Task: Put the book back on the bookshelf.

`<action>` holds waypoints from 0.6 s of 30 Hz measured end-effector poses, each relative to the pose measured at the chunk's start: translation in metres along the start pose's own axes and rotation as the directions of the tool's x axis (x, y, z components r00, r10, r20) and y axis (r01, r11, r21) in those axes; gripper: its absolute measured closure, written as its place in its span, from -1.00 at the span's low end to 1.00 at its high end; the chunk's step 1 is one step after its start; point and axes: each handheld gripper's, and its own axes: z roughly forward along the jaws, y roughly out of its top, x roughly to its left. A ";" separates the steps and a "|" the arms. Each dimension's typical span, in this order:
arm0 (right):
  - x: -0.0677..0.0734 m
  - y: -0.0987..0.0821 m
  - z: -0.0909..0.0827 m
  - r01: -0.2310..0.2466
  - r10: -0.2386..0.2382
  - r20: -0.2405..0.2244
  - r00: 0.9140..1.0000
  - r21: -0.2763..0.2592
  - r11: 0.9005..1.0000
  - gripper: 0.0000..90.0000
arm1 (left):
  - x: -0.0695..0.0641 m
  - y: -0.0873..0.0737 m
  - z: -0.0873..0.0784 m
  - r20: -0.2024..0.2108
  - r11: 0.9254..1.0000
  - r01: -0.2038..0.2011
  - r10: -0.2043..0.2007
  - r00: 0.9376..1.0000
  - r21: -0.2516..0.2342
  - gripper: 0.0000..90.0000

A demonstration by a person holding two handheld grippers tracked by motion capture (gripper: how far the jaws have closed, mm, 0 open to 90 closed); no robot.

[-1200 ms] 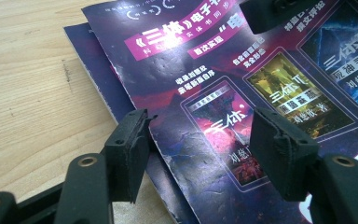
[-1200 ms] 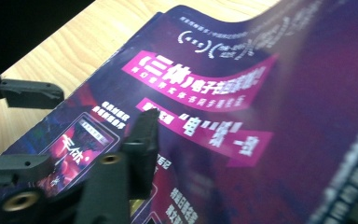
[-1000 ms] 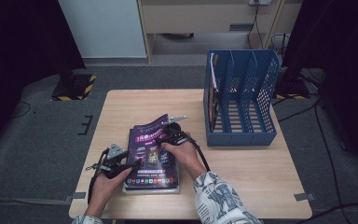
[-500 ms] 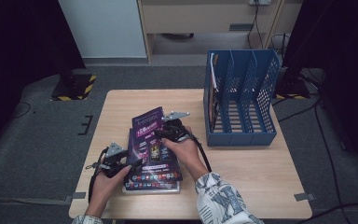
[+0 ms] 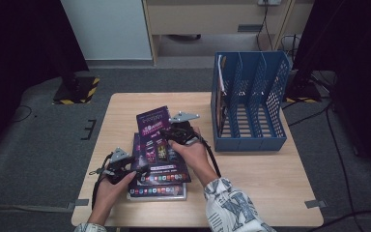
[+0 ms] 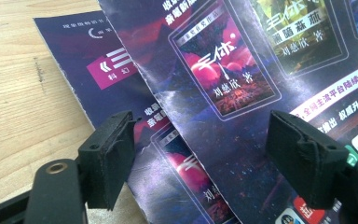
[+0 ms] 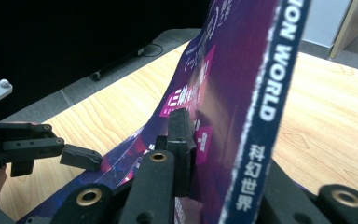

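Observation:
A purple magazine [image 5: 153,126] stands tilted up off a stack of like magazines [image 5: 157,187] on the wooden table [image 5: 261,179]. My right gripper [image 5: 170,137] is shut on its right edge; its jaws have just been closing with that edge between them. In the right gripper view the spine [image 7: 261,93] rises between the jaws of the right gripper [image 7: 223,186], one finger [image 7: 182,140] flat on the cover. My left gripper [image 5: 136,169] rests at the stack's left side, open. In the left gripper view its jaws [image 6: 205,156] stand wide apart above the covers [image 6: 223,74].
A blue slotted file rack [image 5: 251,101] stands at the table's back right, close beyond the right hand. Bare wood lies to the left of the stack [image 6: 23,93] and along the table's right front. My left gripper [image 7: 51,149] shows low at the left of the right gripper view.
The right gripper has risen with the top magazine, which went from lying nearly flat on the stack to standing steeply tilted. The left gripper has kept its place.

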 end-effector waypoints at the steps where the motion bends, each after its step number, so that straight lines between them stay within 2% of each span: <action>1: 0.000 0.000 -0.001 0.002 -0.002 0.000 1.000 -0.007 1.000 0.81 | -0.001 0.000 0.000 0.004 1.000 -0.002 0.002 1.000 0.001 -0.48; 9: 0.002 0.003 -0.005 0.014 -0.014 0.003 1.000 -0.047 0.999 0.82 | 0.000 0.000 0.000 0.012 1.000 0.001 -0.001 1.000 0.001 -0.49; 14: 0.002 0.007 -0.012 0.012 -0.013 -0.007 1.000 -0.113 0.993 0.83 | 0.000 0.000 0.001 0.020 1.000 0.005 -0.005 1.000 0.001 -0.53; 18: 0.002 0.009 -0.015 0.012 -0.014 -0.019 1.000 -0.141 0.990 0.84 | 0.001 0.000 0.001 0.023 1.000 0.005 -0.005 1.000 0.000 -0.53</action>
